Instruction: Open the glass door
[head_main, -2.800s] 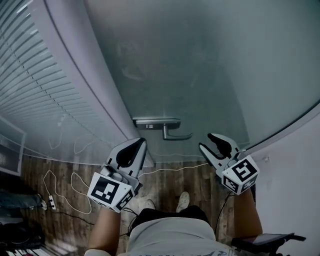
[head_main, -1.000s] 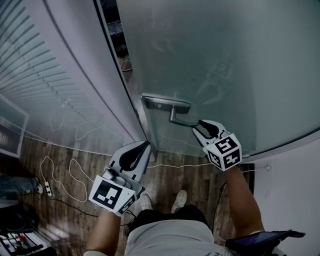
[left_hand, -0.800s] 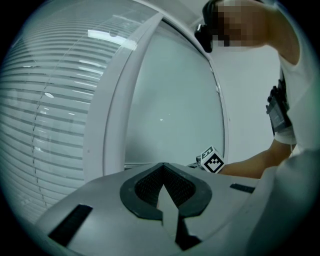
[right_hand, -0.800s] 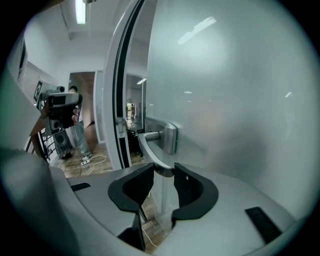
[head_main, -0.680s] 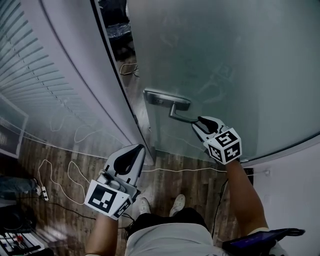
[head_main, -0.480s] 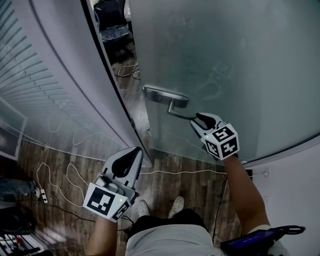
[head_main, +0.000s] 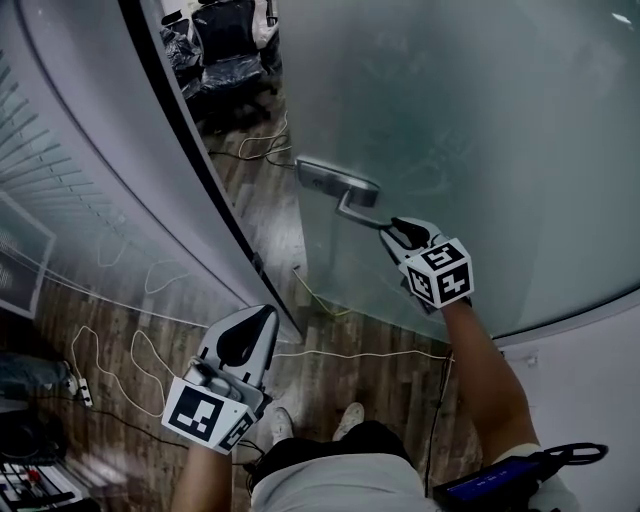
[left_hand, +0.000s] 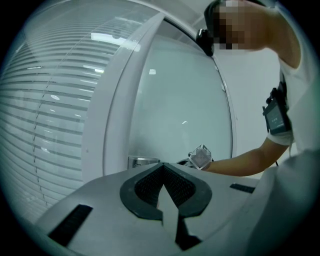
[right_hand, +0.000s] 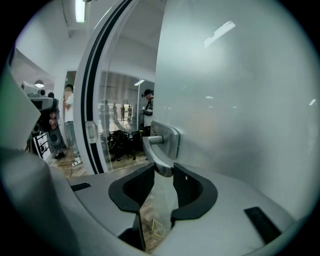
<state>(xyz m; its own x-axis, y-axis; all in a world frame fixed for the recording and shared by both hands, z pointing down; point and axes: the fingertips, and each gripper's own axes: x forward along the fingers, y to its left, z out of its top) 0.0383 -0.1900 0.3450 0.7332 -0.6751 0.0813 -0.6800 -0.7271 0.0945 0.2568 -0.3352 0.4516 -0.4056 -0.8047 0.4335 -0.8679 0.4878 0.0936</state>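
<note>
Door (head_main: 480, 150): glass, ajar.
Your right gripper (head_main: 390, 230): jaws just closing, clamped on handle (head_main: 350, 212) (the lever's end).
Your left gripper (head_main: 262, 315): jaws together, empty, held low.

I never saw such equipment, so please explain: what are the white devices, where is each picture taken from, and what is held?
A person holds a two-jaw tool in each hand. The head view looks down from the person's head; the other two ride on the tools. The right tool is shut on the handle of the glass door, which stands ajar; its jaws have just tightened slightly. The left tool is shut and empty. Cables lie on the floor.
</note>
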